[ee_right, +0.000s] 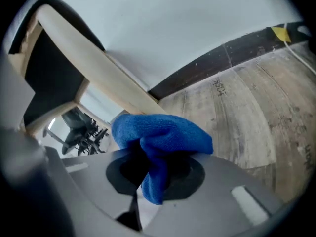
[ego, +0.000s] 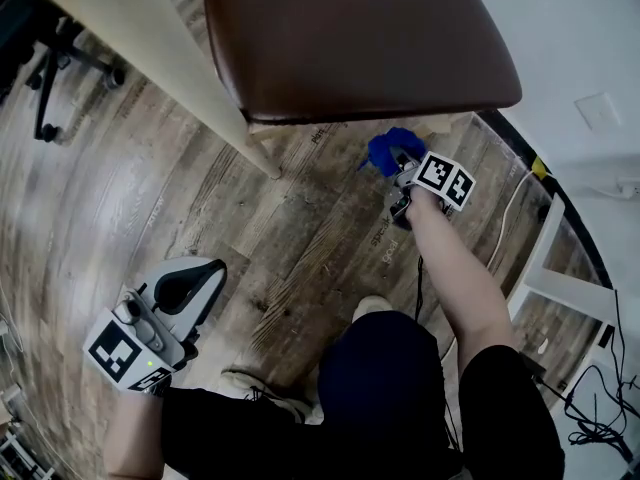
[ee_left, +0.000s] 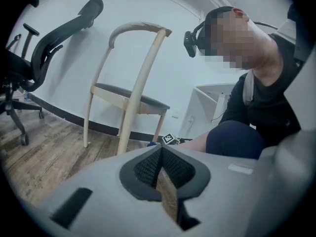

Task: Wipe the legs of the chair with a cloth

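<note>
The right gripper [ego: 402,168] clamps a bunched blue microfibre cloth [ego: 390,150] at the pale wooden leg [ee_right: 89,58] of the brown-cushioned chair [ego: 360,38], one o'clock. The left gripper [ego: 185,290], seven o'clock, is closed and empty. Only a fold looks pinched, so rubbing friction could drag the cloth free.

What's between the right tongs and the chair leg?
The blue cloth, clamped in the right tongs, in front of the chair leg, seen in the right gripper view.

head looks down; all views share chair [ego: 360,38]
</note>
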